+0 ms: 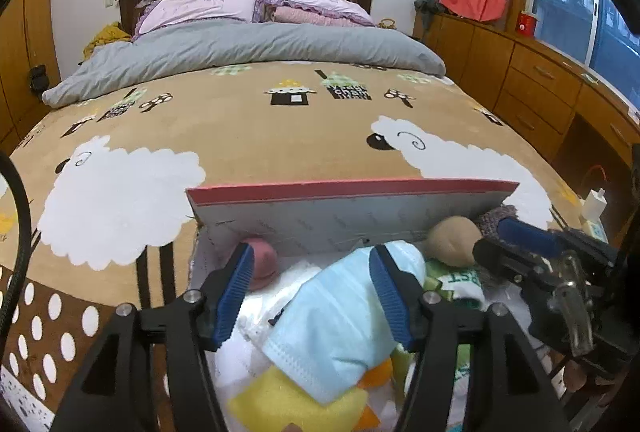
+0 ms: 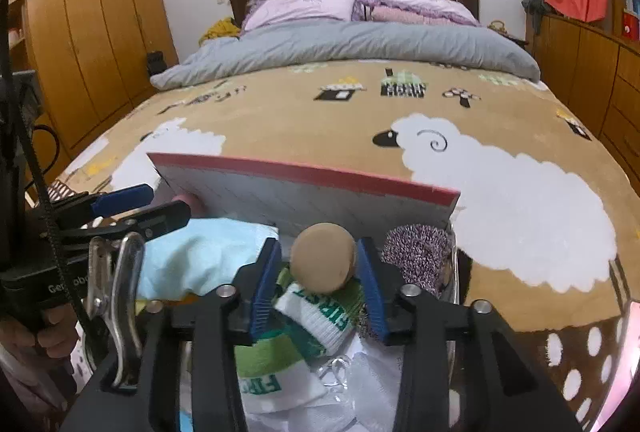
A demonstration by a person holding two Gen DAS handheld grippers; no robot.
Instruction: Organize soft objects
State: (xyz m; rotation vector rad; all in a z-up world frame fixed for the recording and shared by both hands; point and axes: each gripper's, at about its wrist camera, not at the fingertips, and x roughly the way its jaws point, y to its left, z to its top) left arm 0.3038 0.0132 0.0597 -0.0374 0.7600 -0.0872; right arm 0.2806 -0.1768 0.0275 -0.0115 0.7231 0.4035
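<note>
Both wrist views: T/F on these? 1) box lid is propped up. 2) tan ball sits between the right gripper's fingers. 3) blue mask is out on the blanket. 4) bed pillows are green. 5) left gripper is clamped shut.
1) True: the red-edged cardboard box lid stands open behind the contents.
2) True: the round tan foam ball lies between the right gripper fingers.
3) False: the light blue face mask lies inside the box.
4) False: the ruffled pillows are lilac.
5) False: the left gripper stands open around the mask.
</note>
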